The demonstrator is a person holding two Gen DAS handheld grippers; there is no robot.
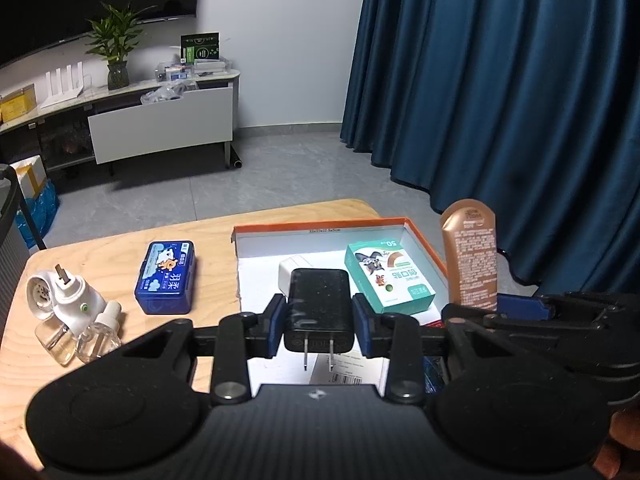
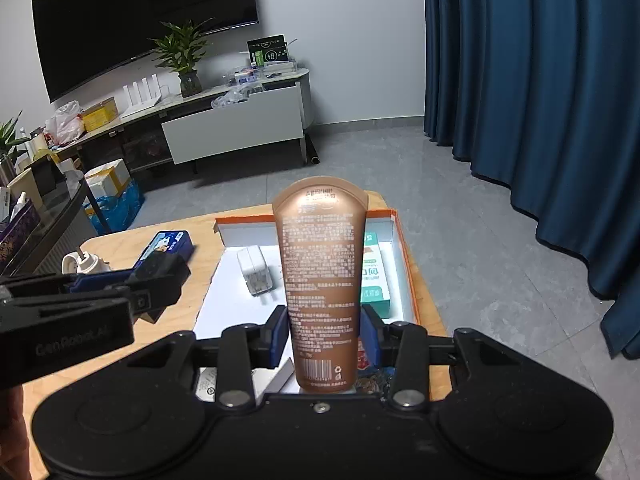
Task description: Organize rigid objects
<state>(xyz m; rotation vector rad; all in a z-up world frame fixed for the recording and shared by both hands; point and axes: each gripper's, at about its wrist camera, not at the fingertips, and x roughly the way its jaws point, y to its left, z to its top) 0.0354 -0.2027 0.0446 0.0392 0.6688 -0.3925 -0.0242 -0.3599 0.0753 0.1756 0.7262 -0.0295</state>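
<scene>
My left gripper (image 1: 319, 325) is shut on a black charger plug (image 1: 319, 308), its two prongs pointing toward the camera, held above the orange-rimmed white box (image 1: 320, 227). My right gripper (image 2: 325, 334) is shut on a brown tube (image 2: 321, 276) standing upright over the same box; that tube (image 1: 471, 256) also shows at the right in the left wrist view. Inside the box lie a white charger (image 2: 256, 270) and a green-and-white carton (image 1: 390, 278). The left gripper (image 2: 156, 280) appears at the left in the right wrist view.
On the wooden table (image 1: 100, 256) left of the box lie a blue tin (image 1: 168, 278), a white plug-in device (image 1: 60, 296) and two small clear bottles (image 1: 98, 338). Blue curtains (image 1: 500, 80) hang to the right; a TV cabinet (image 1: 160, 120) stands across the grey floor.
</scene>
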